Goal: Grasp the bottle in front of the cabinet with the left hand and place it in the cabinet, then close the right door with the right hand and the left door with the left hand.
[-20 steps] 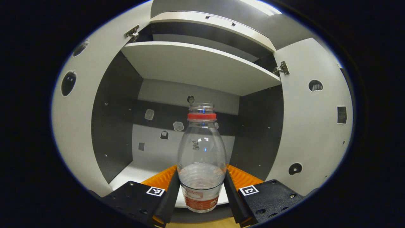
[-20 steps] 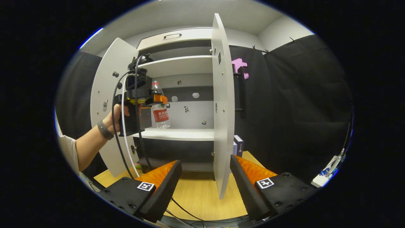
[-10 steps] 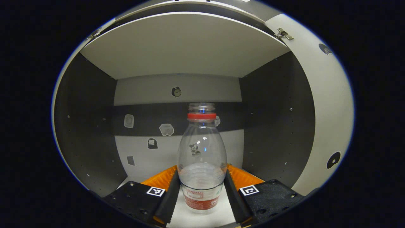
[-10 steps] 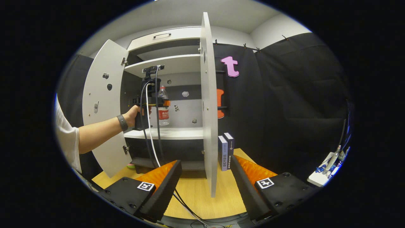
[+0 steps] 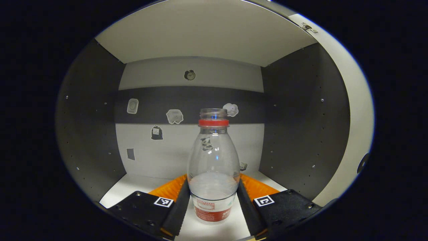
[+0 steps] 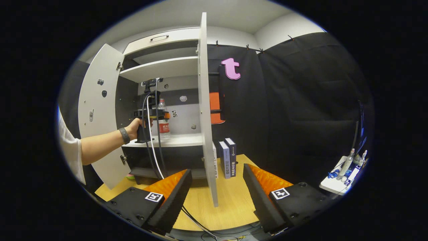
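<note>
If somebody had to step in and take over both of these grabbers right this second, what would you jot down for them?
Left gripper: shut on the bottle, holding it upright inside the cabinet, over the white shelf. From the right gripper view the bottle's base looks at or just above the shelf; contact is hard to judge.
Right gripper: open, holding nothing, hanging over the wooden table facing the edge of the right door.
Both doors are open; the left door swings wide.
Done: bottle picked up and carried into the cabinet.
Left: release the bottle, pull back, shut the right door, then the left.
</note>
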`<state>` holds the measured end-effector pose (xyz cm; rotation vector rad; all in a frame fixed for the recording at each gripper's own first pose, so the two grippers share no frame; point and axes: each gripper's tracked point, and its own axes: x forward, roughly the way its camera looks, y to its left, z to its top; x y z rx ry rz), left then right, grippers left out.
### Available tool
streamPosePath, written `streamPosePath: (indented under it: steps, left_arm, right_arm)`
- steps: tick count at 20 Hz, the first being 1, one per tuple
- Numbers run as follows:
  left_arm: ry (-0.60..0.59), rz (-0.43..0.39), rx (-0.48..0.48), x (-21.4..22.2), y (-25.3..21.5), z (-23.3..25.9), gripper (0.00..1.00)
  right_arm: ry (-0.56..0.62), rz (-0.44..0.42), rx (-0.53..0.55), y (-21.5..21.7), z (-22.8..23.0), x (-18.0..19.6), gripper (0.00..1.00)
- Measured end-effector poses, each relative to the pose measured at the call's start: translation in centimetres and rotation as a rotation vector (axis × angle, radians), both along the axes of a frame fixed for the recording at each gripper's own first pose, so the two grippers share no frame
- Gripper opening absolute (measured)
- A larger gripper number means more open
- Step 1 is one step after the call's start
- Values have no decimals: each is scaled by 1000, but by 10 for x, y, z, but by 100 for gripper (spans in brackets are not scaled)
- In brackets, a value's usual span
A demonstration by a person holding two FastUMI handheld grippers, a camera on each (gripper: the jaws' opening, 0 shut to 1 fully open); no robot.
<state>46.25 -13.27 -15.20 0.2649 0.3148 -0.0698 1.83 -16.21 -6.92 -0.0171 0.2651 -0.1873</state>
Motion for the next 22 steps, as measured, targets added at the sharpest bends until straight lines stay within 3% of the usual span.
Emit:
streamPosePath:
  steps: [6, 9, 15, 22]
  left_arm:
    - [-3, -17, -8, -3, -3, -8, 77]
    - [-28, -23, -36, -9, -6, -3, 98]
    - [-167, -6, -91, -33, -6, 44, 95]
    - [-303, -75, -133, -111, -35, 116, 94]
  right_arm:
    - [10, -14, 25, -5, -5, 1, 100]
    - [6, -12, 24, -7, -3, 3, 100]
    - [1, -2, 24, -8, -3, 4, 100]
    - [-34, 55, 29, -3, 10, 7, 100]
